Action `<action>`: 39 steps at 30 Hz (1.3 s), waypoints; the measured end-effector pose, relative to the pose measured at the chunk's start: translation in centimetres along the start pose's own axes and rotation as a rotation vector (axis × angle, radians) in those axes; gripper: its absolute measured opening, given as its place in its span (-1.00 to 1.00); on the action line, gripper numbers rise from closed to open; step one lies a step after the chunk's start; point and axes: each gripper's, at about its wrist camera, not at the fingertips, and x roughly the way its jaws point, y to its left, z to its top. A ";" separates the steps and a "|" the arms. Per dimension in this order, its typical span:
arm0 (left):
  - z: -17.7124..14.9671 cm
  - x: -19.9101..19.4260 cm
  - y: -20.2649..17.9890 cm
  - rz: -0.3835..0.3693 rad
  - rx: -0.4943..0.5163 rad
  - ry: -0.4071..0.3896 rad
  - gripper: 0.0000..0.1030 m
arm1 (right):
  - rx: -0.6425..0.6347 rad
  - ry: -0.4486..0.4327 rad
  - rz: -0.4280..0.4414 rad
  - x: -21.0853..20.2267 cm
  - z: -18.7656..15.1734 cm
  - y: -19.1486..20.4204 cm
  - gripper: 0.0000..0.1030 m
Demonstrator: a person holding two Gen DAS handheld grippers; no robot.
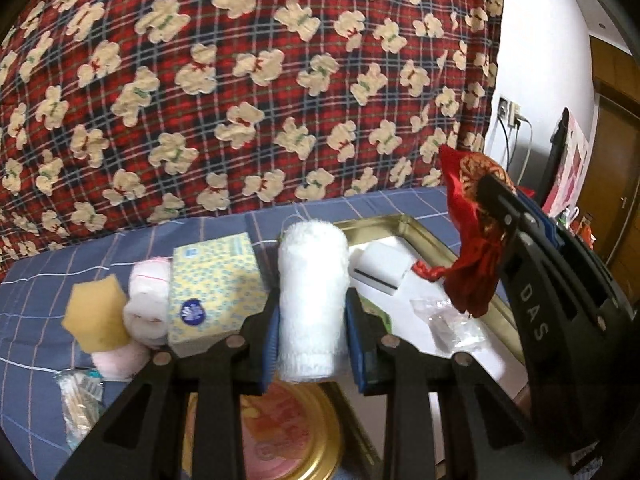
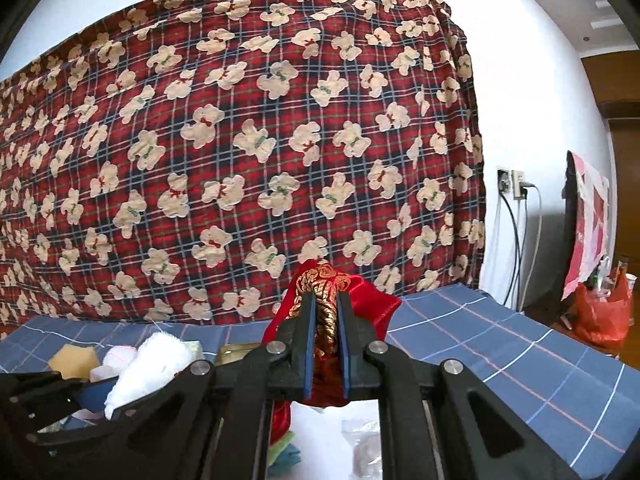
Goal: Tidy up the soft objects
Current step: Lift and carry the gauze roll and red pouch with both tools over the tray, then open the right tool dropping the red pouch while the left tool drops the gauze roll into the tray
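A rolled white towel (image 1: 312, 300) stands upright between the blue pads of my left gripper (image 1: 311, 332), which is shut on it above the bed. My right gripper (image 2: 326, 336) is shut on a red and gold satin pouch (image 2: 326, 280), held up in the air; in the left wrist view the pouch (image 1: 472, 240) hangs at the right from that gripper's black fingers (image 1: 520, 224). In the right wrist view the white towel (image 2: 148, 368) shows at the lower left. A gold-rimmed tray (image 1: 404, 224) lies under the pouch, with a white sponge block (image 1: 380, 264) and a clear plastic bag (image 1: 448, 320) in it.
On the blue checked sheet (image 1: 40, 300) at the left sit a yellow sponge (image 1: 96, 312), pink rolled cloths (image 1: 146, 304), a yellow tissue box (image 1: 216, 284) and a packet of cotton swabs (image 1: 80, 404). A round gold tin lid (image 1: 288, 432) lies below. A red bear-print blanket (image 1: 240, 80) hangs behind.
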 end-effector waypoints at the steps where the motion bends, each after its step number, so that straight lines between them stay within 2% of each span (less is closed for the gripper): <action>1: 0.0 0.2 -0.2 -0.004 0.001 0.006 -0.45 | 0.002 0.008 -0.004 0.2 0.0 -0.2 -0.78; 13: -0.1 2.2 -2.1 -0.028 0.038 0.066 -0.45 | 0.015 0.107 -0.051 1.9 -0.7 -1.9 -0.78; 17: -0.3 2.7 -2.8 -0.036 0.053 0.084 -0.45 | 0.011 0.099 -0.059 1.8 -0.7 -2.1 -0.78; 27: -1.2 4.3 -3.9 -0.045 0.079 0.129 -0.45 | 0.022 0.157 -0.108 3.0 -1.0 -3.3 -0.78; 33: -1.7 5.1 -4.5 -0.056 0.094 0.156 -0.45 | 0.004 0.173 -0.091 3.2 -1.1 -3.0 -0.76; 35: -1.7 5.1 -4.5 -0.054 0.093 0.160 -0.41 | 0.007 0.177 -0.075 3.3 -1.1 -3.1 -0.68; 37: -1.7 5.2 -4.5 -0.049 0.094 0.158 -0.34 | 0.018 0.175 -0.060 3.2 -1.1 -3.3 -0.30; 38: -1.7 5.1 -4.5 -0.043 0.096 0.155 -0.14 | 0.021 0.172 -0.055 3.2 -1.1 -3.3 -0.18; 39: -1.7 5.1 -4.6 -0.038 0.097 0.152 -0.03 | 0.024 0.162 -0.055 3.0 -1.1 -3.3 0.07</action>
